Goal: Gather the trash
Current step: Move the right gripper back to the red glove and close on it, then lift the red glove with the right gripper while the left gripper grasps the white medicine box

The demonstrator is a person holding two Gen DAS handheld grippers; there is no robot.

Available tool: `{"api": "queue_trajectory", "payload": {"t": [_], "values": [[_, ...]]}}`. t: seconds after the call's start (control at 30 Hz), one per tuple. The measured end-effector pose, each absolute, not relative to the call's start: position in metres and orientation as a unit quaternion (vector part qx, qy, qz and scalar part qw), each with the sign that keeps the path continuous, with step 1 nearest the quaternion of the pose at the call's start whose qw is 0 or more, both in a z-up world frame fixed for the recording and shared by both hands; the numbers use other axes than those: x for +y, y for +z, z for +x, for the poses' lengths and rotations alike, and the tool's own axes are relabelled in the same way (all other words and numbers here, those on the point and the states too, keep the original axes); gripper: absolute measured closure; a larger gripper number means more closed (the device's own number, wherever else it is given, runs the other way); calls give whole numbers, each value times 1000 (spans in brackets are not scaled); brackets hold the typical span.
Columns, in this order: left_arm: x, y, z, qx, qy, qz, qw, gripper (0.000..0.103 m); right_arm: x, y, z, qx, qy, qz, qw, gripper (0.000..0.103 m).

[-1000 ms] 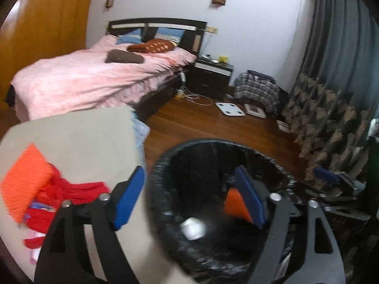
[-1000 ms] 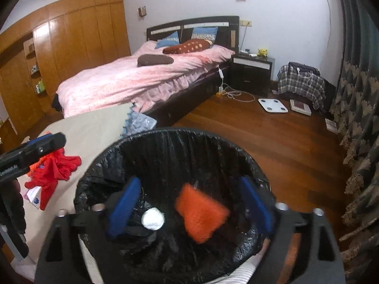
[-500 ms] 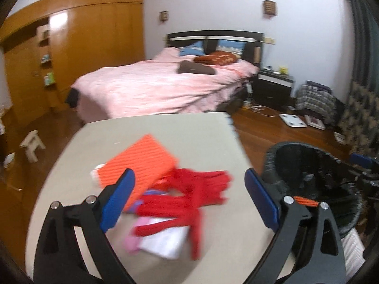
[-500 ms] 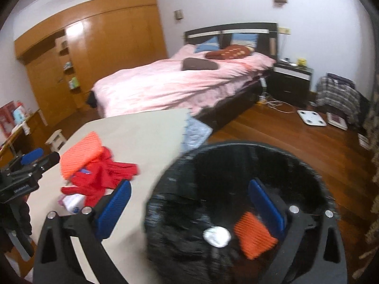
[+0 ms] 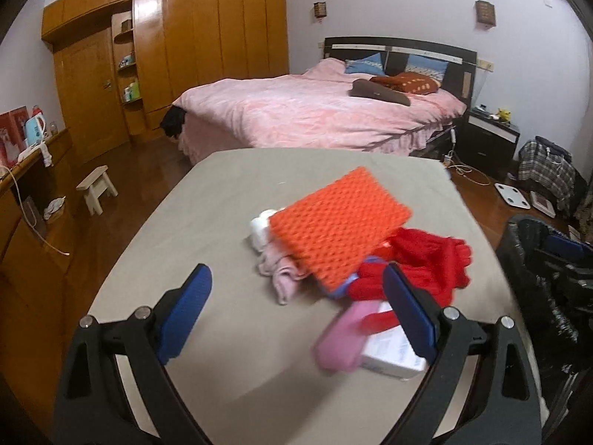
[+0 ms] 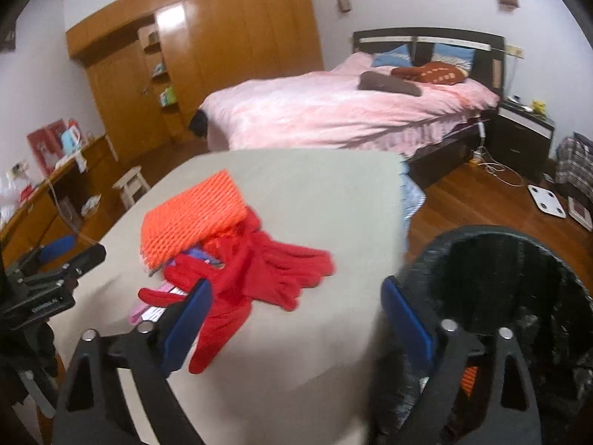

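Observation:
A pile of trash lies on the beige table (image 5: 229, 193): an orange foam net (image 5: 341, 222) on top, red gloves (image 5: 430, 259), a pale pink cloth (image 5: 281, 274), a pink packet (image 5: 344, 337) and a white box (image 5: 393, 356). My left gripper (image 5: 296, 289) hangs open just short of the pile, holding nothing. The black-lined trash bin (image 6: 519, 256) stands off the table's right edge with an orange scrap (image 6: 470, 378) inside. My right gripper (image 6: 296, 296) hovers over the table edge beside the bin. Its jaws are closing, with only a red glove (image 6: 259, 270) lying below them.
A pink bed (image 5: 315, 111) stands behind the table, with a dark nightstand (image 5: 489, 141) to its right. A wooden wardrobe (image 5: 185, 48) fills the left wall. A small white stool (image 5: 96, 189) and a low desk (image 5: 26, 193) stand on the wood floor at left.
Both grippers have swung left, away from over the bin and toward the pile on the table. The bin has slid to the right edge of both views.

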State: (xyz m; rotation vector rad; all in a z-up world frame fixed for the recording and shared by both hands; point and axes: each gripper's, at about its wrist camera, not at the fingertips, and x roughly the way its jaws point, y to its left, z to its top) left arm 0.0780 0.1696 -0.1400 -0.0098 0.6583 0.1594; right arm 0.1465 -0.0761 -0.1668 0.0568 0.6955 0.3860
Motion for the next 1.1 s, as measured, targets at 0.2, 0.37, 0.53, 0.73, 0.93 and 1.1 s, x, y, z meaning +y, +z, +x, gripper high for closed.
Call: {"api": "queue_trajectory", "payload": {"t": [0.2,0.37,0.53,0.73,0.93,1.1], "values": [[185,-152,79,336,88,-10,938,13,-39,-189,163,369,222,14,902,29],[189,-155,87,343,92,-14,935,16,-21,-201,171,388,242,3,889,40],[190,-159,89,345,92,-14,934,16,-12,-215,179,410,261,6,874,57],[188,-161,94,349,89,-14,933,16,-8,-215,182,417,294,23,860,91],[183,-160,94,347,88,-14,934,16,-20,-202,174,403,301,33,864,98],[176,-160,93,347,80,-14,934,16,-33,-187,159,391,300,18,870,98]]}}
